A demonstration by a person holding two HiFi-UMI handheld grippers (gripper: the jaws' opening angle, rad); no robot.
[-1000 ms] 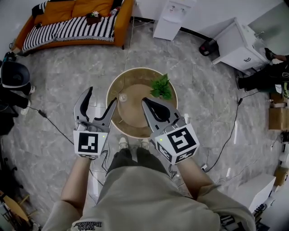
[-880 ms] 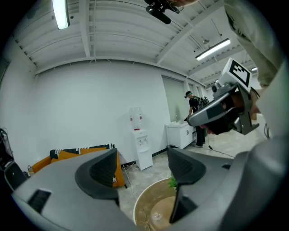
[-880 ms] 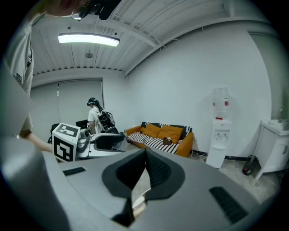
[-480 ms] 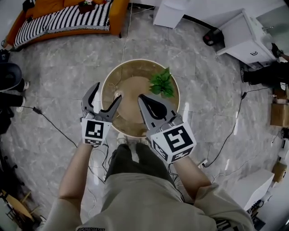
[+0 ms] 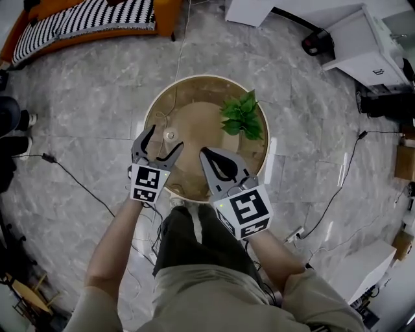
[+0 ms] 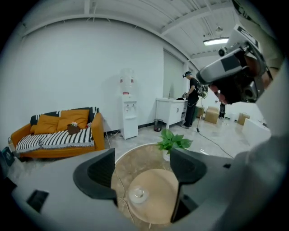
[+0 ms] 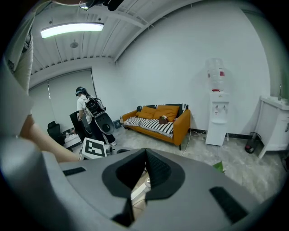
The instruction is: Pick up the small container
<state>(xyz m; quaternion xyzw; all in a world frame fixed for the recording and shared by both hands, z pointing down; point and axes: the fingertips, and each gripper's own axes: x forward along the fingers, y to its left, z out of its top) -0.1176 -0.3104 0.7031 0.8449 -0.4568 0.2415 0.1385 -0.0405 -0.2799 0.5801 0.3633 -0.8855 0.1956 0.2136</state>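
The small container (image 5: 170, 135) is a clear little dish on the left part of the round wooden table (image 5: 194, 87). My left gripper (image 5: 165, 137) hovers over it, and its jaws are opening. In the left gripper view the small container (image 6: 137, 195) shows ahead in the gap of the left gripper (image 6: 142, 173), and neither pad touches it. My right gripper (image 5: 205, 153) is shut and empty over the table's near edge, just right of the left one. The right gripper (image 7: 145, 154) shows both pads pressed together.
A green potted plant (image 5: 242, 117) stands on the table's right side, and a thin cable (image 5: 170, 107) runs across its left. An orange sofa (image 5: 78, 19) is far left, white cabinets (image 5: 369, 45) far right. Cables (image 5: 71, 178) trail on the floor. A person (image 6: 192, 99) stands behind.
Both grippers have moved forward over the table. The left gripper's jaws have spread wider and now frame the small container. The right gripper has stayed shut.
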